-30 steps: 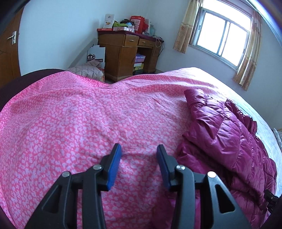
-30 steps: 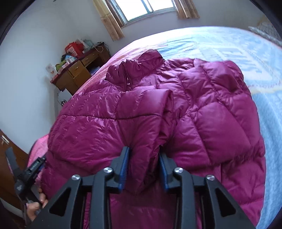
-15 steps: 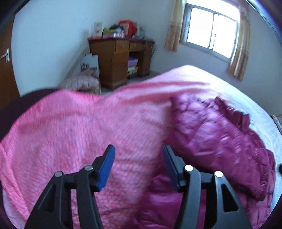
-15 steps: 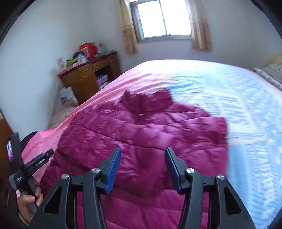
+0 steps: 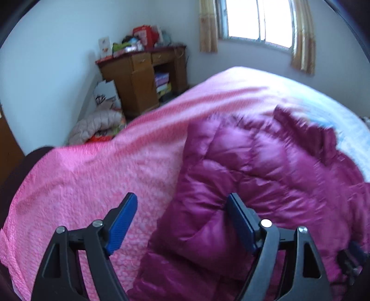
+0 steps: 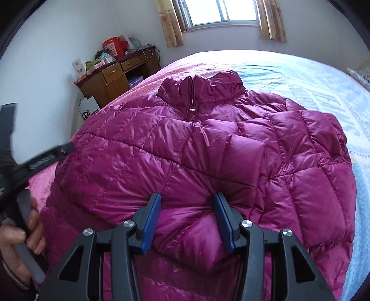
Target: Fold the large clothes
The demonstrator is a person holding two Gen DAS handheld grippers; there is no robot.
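Note:
A magenta quilted down jacket (image 6: 208,143) lies front up on the bed, its collar (image 6: 201,88) toward the window. My right gripper (image 6: 187,208) sits low on the jacket's near part. A puffy fold bulges between its blue pads, which stand apart on either side without clamping it. My left gripper (image 5: 182,208) is wide and its jaws are opening. Its left pad hangs over the pink bedspread (image 5: 92,185) and its right pad is at the edge of the jacket (image 5: 266,166), which lies partly between them, unpressed. A hand (image 6: 20,236) holds the left gripper's handle.
The bed has a pink cover on the left and a pale blue sheet (image 6: 312,81) on the right. A wooden desk (image 5: 138,76) with clutter stands in the corner. A beige quilted bundle (image 5: 97,125) lies on the floor by it. A curtained window (image 5: 256,20) is behind.
My left gripper swung right from the bedspread to the jacket's edge and its jaws widened. My right gripper let go of the sleeve fold, drew back, then came down on the jacket again.

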